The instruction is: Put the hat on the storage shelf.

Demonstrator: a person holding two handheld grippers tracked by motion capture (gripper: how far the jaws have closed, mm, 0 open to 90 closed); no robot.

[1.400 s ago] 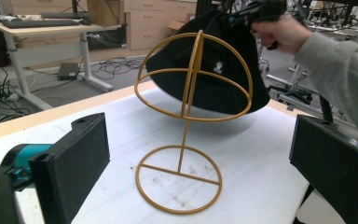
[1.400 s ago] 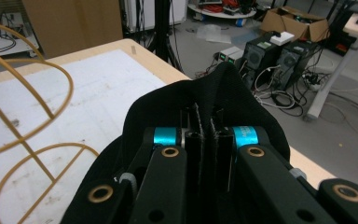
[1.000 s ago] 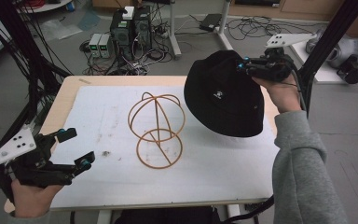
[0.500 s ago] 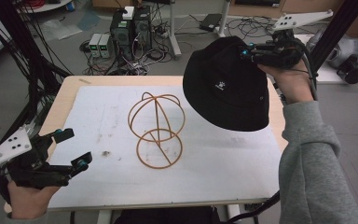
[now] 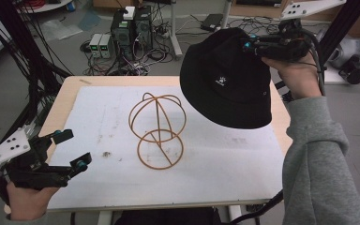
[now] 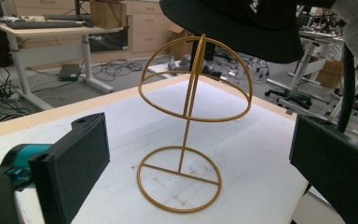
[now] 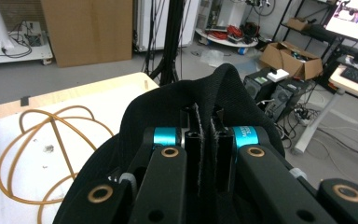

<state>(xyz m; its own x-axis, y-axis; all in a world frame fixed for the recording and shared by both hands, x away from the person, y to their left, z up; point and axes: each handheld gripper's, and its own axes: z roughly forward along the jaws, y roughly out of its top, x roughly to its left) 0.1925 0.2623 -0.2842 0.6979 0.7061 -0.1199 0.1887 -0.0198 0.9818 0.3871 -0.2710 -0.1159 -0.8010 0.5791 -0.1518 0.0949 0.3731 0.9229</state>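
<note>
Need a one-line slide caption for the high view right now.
Right gripper holds a black bucket hat above the wire hat stand; left gripper waits open.

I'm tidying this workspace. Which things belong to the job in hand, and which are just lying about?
In use:
black bucket hat, pinched in the right gripper
gold wire hat stand
left gripper, open, waiting

Lying about:
computer towers on the floor
cardboard boxes

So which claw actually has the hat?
The right claw, raised at the table's far right, shut on the black hat. The left claw is open, empty, near the table's front left.
</note>
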